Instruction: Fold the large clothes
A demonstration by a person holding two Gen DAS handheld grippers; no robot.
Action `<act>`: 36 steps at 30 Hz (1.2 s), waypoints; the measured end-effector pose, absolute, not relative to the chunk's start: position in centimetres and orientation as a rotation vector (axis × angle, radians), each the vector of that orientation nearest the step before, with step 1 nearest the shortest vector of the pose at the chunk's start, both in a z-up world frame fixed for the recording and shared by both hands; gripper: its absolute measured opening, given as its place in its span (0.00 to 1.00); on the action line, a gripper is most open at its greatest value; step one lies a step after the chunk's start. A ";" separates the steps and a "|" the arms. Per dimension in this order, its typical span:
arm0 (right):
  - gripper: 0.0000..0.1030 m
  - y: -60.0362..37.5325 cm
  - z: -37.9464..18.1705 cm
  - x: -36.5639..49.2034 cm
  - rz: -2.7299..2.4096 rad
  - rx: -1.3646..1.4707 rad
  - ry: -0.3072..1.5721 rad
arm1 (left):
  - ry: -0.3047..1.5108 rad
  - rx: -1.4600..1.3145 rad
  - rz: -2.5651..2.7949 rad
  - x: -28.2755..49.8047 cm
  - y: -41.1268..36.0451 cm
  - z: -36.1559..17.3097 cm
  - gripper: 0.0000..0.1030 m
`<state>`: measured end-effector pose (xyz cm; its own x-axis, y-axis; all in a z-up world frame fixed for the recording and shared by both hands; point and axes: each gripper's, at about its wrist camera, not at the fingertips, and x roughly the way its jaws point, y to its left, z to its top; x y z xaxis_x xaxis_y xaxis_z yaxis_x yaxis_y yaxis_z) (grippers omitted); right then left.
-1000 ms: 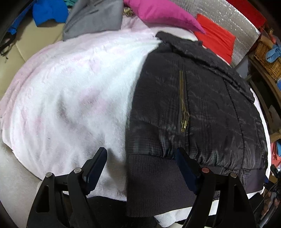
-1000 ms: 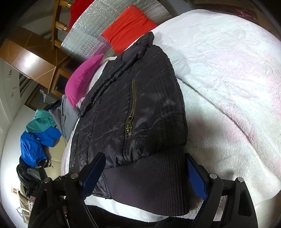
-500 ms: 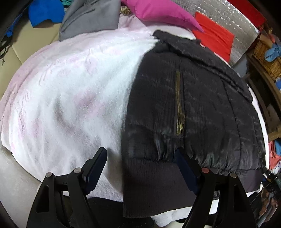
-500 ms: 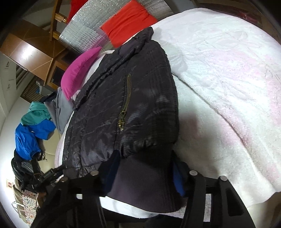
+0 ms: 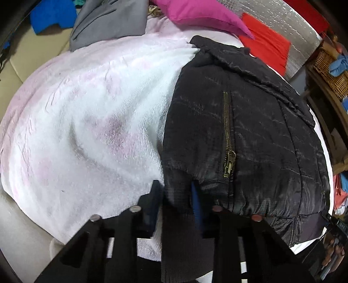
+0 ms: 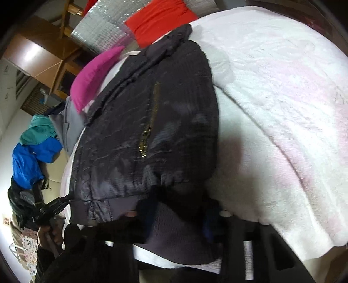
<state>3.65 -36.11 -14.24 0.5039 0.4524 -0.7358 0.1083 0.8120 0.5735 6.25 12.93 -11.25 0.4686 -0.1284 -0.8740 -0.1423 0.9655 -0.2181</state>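
Note:
A black quilted jacket (image 5: 250,122) with a brass pocket zipper (image 5: 228,139) lies on a white-pink fleece blanket (image 5: 87,122). Its ribbed hem hangs toward me over the near edge. My left gripper (image 5: 176,202) is shut on the left corner of the ribbed hem. In the right wrist view the same jacket (image 6: 156,122) lies left of the blanket (image 6: 282,108), and my right gripper (image 6: 180,217) is shut on the ribbed hem at the jacket's right corner.
A magenta pillow (image 5: 202,15), a grey garment (image 5: 108,24), blue clothing (image 5: 52,15) and a red cloth (image 5: 267,45) lie at the far side. A wicker basket (image 5: 330,67) stands at right. Wooden furniture (image 6: 43,58) shows in the right wrist view.
Both grippers went from wide open to shut on the jacket's ribbed hem, the right one closing first. Both moved in closer to the hem.

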 end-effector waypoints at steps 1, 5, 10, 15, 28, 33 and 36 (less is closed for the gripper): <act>0.16 -36.1 -14.0 3.6 0.224 0.606 1.033 | 1.083 -0.273 0.005 6.2 13.0 -11.1 0.23; 0.10 -35.9 -11.2 2.6 0.244 0.578 0.972 | 1.035 -0.290 -0.006 5.2 13.2 -9.3 0.18; 0.14 -36.3 -11.4 2.2 0.235 0.615 0.979 | 1.024 -0.298 -0.002 4.3 13.6 -9.6 0.22; 0.34 -37.1 -13.8 2.0 0.251 0.726 0.972 | 1.006 -0.360 -0.004 3.7 14.2 -8.7 0.35; 0.63 -36.1 -13.3 1.9 0.283 0.701 0.943 | 1.043 -0.362 -0.066 1.8 12.8 -9.5 0.45; 0.63 -36.4 -13.8 2.0 0.278 0.712 0.957 | 1.126 -0.371 -0.095 3.2 13.2 -11.7 0.45; 0.63 -36.3 -14.1 2.0 0.282 0.711 0.966 | 1.142 -0.442 -0.134 4.2 14.9 -12.6 0.47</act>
<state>2.02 -36.26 -14.14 0.5545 0.5176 -0.6517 0.0864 0.7430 0.6637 4.18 14.87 -12.56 0.4184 -0.3244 -0.8483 -0.1198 0.9061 -0.4056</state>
